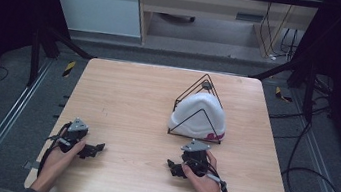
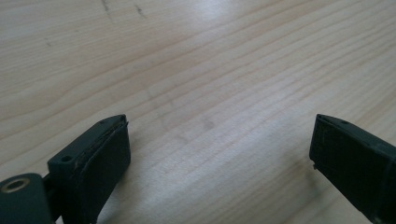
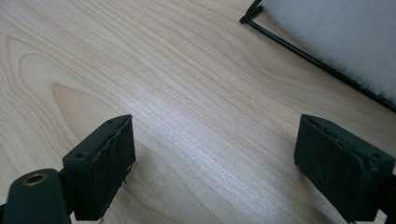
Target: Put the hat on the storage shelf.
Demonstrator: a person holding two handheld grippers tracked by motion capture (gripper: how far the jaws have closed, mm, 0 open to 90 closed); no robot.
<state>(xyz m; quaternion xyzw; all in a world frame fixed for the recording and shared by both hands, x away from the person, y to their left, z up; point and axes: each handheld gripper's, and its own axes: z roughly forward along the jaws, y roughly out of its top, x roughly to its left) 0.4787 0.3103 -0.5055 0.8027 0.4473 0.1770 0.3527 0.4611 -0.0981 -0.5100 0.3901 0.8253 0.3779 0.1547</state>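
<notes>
A white rounded object (image 1: pixel 198 115) with a pink mark at its lower right sits inside a black wire triangular rack (image 1: pixel 205 83), right of the table's middle. My left gripper (image 1: pixel 93 148) lies low over the front left of the table, held by a hand, its jaws pointing right. My right gripper (image 1: pixel 176 168) rests just in front of the rack, jaws pointing left. In the left gripper view my left gripper (image 2: pixel 219 135) is open over bare wood. In the right gripper view my right gripper (image 3: pixel 215 135) is open too, with the rack's wire (image 3: pixel 299 53) and the white object (image 3: pixel 336 32) at the upper right.
The wooden table (image 1: pixel 127 100) has bare surface to the left and in front of the rack. Black cables (image 1: pixel 308 181) trail on the floor at the right. Black frame legs (image 1: pixel 38 52) and metal rails (image 1: pixel 4 118) flank the table.
</notes>
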